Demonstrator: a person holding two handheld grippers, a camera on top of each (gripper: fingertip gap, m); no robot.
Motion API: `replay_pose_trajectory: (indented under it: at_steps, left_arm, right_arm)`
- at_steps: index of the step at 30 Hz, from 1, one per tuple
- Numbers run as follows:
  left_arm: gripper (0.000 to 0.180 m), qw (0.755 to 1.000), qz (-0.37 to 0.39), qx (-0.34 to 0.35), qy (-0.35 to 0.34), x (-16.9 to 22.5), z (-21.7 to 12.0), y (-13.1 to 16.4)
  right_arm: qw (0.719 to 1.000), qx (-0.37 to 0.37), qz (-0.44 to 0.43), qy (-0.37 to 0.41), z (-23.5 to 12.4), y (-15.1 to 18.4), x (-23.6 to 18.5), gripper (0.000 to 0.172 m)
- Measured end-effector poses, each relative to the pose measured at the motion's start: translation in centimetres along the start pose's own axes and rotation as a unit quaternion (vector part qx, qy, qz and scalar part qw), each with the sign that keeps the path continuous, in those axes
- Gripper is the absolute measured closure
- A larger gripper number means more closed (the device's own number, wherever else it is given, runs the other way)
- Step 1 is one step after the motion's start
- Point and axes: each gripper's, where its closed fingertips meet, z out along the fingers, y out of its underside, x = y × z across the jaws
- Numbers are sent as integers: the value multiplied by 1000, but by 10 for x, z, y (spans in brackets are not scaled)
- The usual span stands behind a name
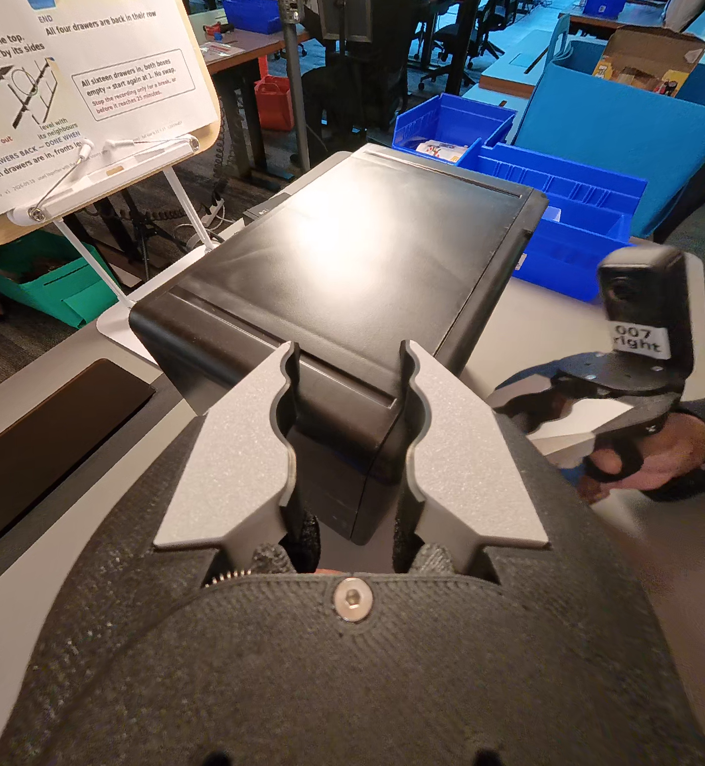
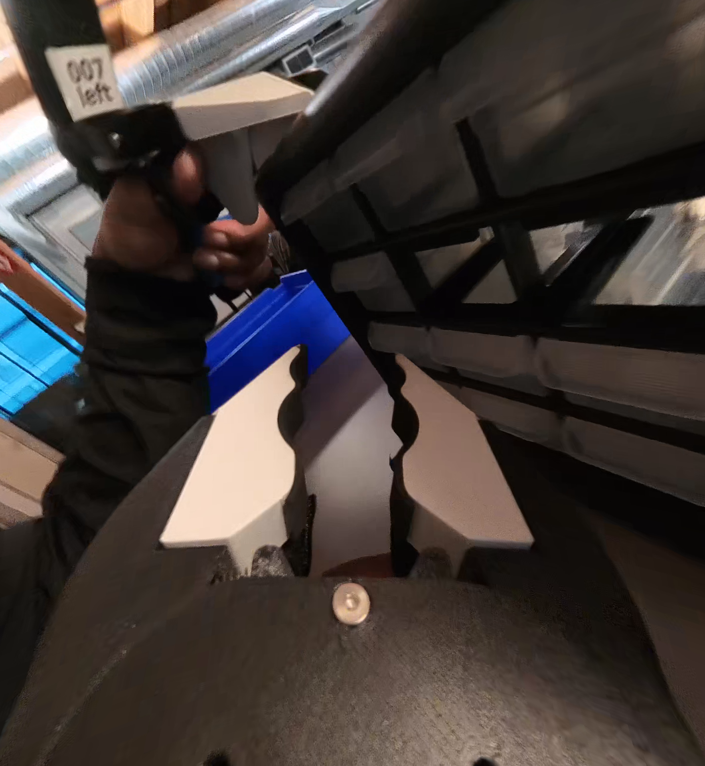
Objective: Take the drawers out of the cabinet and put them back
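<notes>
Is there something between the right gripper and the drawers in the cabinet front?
Nothing visible blocks it. The right gripper is open with only bare table between its fingers, beside the cabinet's front corner. The pale drawers lie directly to its right.

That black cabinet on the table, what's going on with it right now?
A person is working on the black drawer cabinet with a handheld gripper in each hand. The left gripper is at the cabinet's near top corner, its fingers straddling the edge, seemingly bracing it. The right gripper is low at the drawer side with nothing between its fingers. Most of the pale drawers look seated; at least one slot seems empty, though that view is blurred. Blue bins wait behind the cabinet.
</notes>
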Motion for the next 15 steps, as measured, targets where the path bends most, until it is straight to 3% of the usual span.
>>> replay_pose_trajectory:
  at_steps: [8,15]
  left_arm:
    - [131,1000,1,0,0,0,0,0]
    - [132,1000,0,1,-4,-2,1,0]
  right_arm:
    - [989,61,132,5,37,-15,14,133]
    - [985,96,142,-10,50,-21,6,146]
